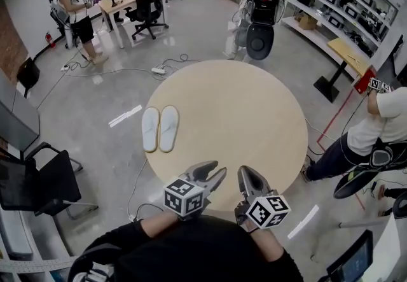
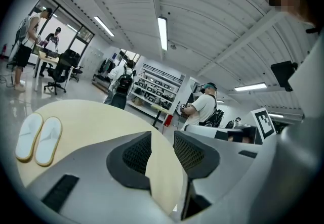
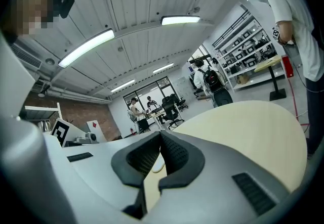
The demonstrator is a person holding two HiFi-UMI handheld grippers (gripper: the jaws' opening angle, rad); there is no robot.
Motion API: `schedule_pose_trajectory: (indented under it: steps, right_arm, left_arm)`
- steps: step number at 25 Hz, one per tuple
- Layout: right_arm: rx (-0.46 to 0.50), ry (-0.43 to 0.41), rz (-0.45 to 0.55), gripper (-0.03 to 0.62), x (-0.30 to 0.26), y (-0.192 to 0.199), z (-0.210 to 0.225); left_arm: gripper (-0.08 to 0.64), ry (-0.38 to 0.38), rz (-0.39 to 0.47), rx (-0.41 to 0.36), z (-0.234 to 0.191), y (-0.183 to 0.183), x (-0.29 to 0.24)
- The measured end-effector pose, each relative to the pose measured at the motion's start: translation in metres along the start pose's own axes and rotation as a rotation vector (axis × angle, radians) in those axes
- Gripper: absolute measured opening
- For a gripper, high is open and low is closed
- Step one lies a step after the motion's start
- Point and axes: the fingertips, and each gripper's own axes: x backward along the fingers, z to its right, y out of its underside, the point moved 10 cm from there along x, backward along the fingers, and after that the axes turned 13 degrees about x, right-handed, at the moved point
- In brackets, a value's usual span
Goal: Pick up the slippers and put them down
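Note:
Two white slippers (image 1: 159,128) lie side by side, soles up, at the left edge of the round beige table (image 1: 241,115). In the left gripper view the slippers (image 2: 39,137) rest at the far left of the table (image 2: 101,114). My left gripper (image 1: 217,168) hovers over the table's near edge, open, nothing between its jaws (image 2: 162,137). My right gripper (image 1: 247,172) is just to its right, shut and empty (image 3: 161,136). Both are well short of the slippers, to their right and nearer to me.
A person with a backpack (image 1: 257,0) stands beyond the table's far side. Another person (image 1: 381,128) is close to its right. A black office chair (image 1: 38,185) stands at the left, and cables (image 1: 127,70) lie on the floor. Shelves (image 1: 343,0) line the far right wall.

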Motion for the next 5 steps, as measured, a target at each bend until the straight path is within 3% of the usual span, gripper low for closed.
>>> schedule_pose_trajectory:
  steps: [5]
  right_arm:
    - [-0.010,0.021,-0.003,0.015,0.022,0.008,0.004]
  left_arm:
    - [0.155,0.009,-0.006,0.014,0.010,0.016,-0.001]
